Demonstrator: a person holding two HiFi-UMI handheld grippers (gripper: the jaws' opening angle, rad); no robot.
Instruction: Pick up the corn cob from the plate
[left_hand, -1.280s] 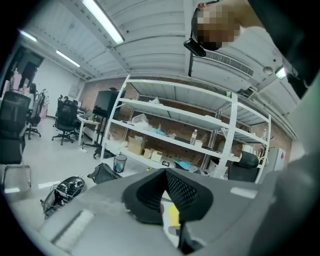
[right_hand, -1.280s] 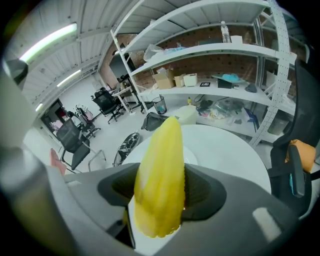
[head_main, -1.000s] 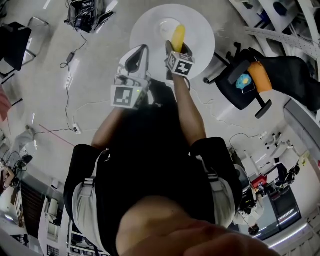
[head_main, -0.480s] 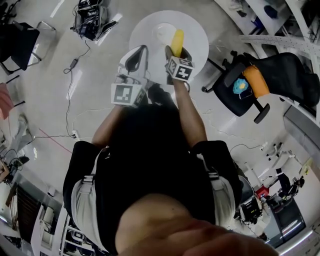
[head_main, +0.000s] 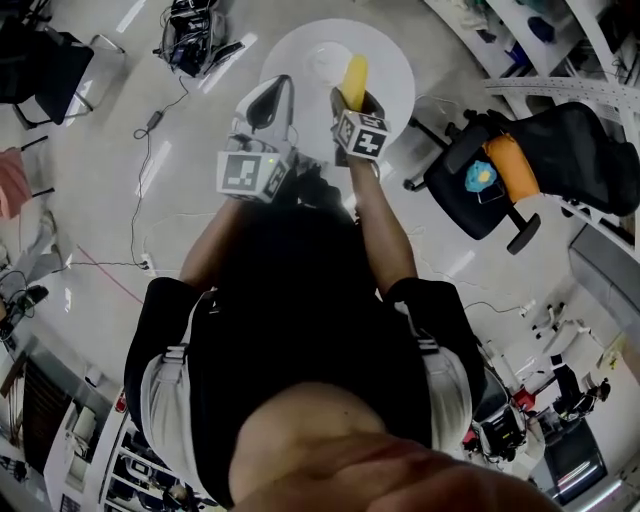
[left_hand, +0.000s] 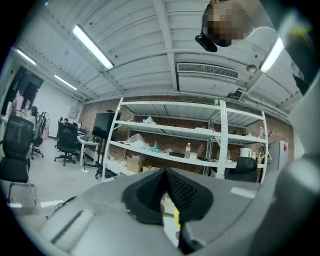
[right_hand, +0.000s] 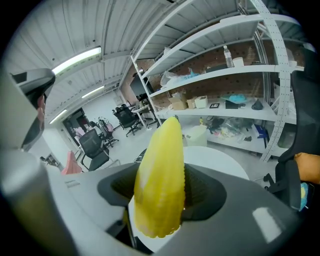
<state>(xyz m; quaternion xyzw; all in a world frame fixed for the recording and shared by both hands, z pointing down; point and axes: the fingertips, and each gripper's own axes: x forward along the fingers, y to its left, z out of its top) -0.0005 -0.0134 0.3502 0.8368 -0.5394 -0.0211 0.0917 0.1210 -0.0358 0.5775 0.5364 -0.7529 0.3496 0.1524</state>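
Round white tabletop (head_main: 395, 58), small white round plate (head_main: 320, 62) lying on it near the middle, pale glossy floor (head_main: 90, 190) all around, black cables (head_main: 134, 205) trailing over the floor, black wheeled office chair (head_main: 478, 182) standing near the tabletop.

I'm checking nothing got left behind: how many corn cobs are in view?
1. The corn cob is clamped in the right tongs, held above the round white table. Another could be hidden behind the tongs.
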